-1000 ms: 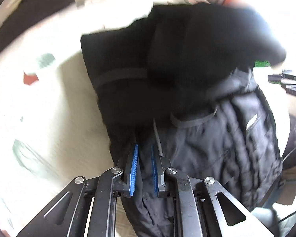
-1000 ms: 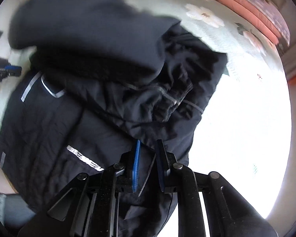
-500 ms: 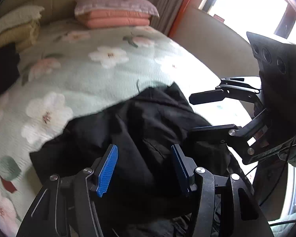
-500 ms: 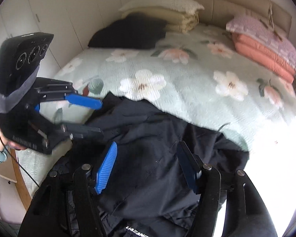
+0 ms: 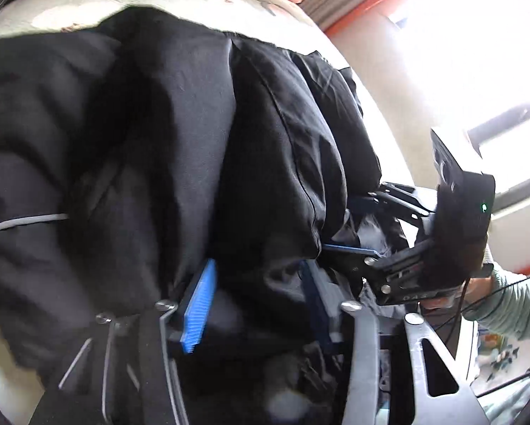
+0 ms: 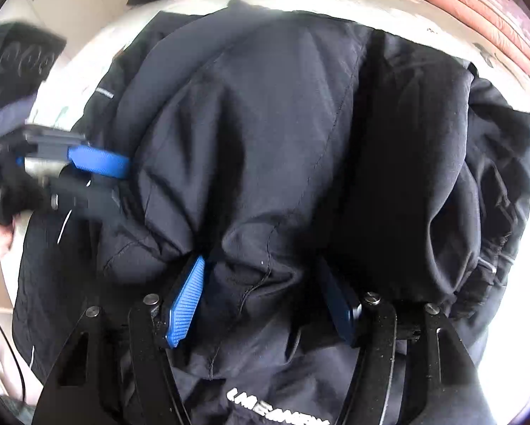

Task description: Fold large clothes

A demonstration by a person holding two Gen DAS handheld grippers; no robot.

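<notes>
Mid-fold: my left gripper (image 5: pixel 257 301) and right gripper (image 6: pixel 265 301), jaws spread, straddle the black jacket (image 6: pixel 282 141); next I should pinch its bunched edge.

White lettering on the black jacket (image 6: pixel 282 141), cut off and unreadable.

Each wrist camera looks forward along its own fingers, very close to the jacket (image 5: pixel 194 148), which fills most of both views. The left view faces right and catches the right gripper (image 5: pixel 367 226); the right view faces left and catches the left gripper (image 6: pixel 105 180). Both share the jacket's folded top and the bed (image 6: pixel 424 17) beyond.
</notes>
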